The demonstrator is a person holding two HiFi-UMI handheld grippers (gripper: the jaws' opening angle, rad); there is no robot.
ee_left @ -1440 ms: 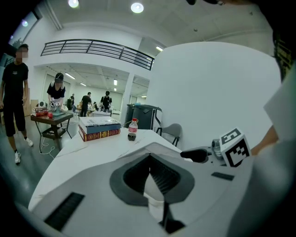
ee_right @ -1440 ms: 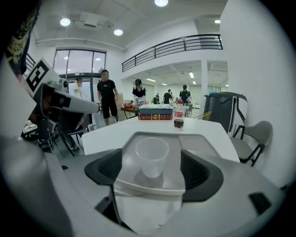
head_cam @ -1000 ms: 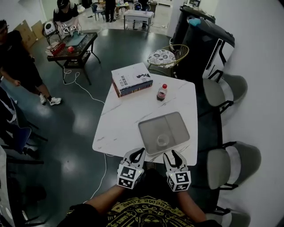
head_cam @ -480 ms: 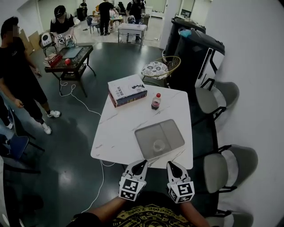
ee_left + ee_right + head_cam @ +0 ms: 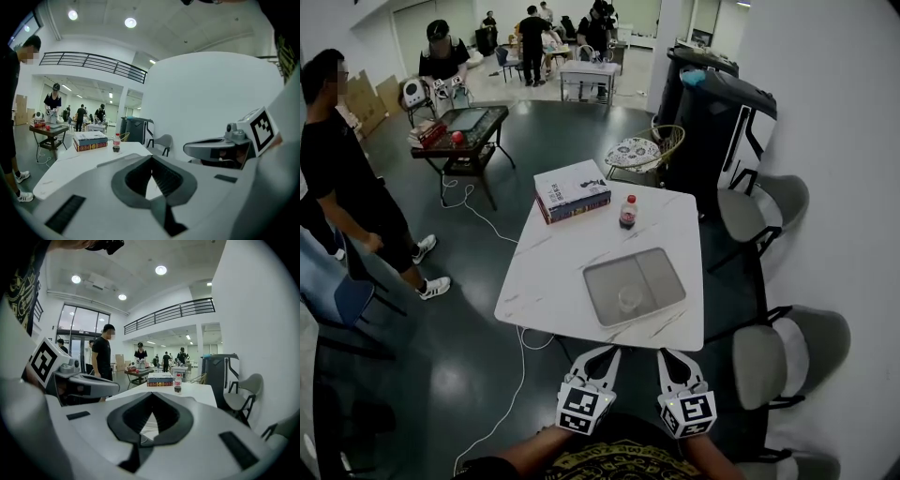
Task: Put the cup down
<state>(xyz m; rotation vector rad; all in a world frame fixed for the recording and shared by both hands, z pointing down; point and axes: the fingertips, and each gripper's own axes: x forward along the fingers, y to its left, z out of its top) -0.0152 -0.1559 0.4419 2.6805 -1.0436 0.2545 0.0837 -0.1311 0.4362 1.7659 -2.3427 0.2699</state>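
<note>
Two grippers hang side by side just off the near edge of the white marble desk (image 5: 553,262) in the head view, the left gripper (image 5: 607,353) and the right gripper (image 5: 667,355) each carrying its cube of square markers and each pointing toward the desk. Both are closed and hold nothing: in the left gripper view the dark fingers (image 5: 135,176) meet at their tips with nothing between them, and in the right gripper view the fingers (image 5: 132,416) stand the same way, tips together and bare. The cup (image 5: 628,299), clear and upright, stands in the grey tray (image 5: 661,272) on the near half of the desk, close to the tray's near rim, apart from both grippers and touched by neither. A faint divide runs across the tray, and the cup seems to sit on its left side, though this is hard to tell. Beyond the tray a small bottle (image 5: 628,212) with a red cap and dark drink stands upright, and just to its left a stack of books (image 5: 572,190) lies at the far left corner. Two grey chairs (image 5: 766,208) stand along the right side of the desk. A white cable (image 5: 483,202) trails over the dark floor at the left, where a person in black (image 5: 342,173) stands near a low dark table (image 5: 464,122).
</note>
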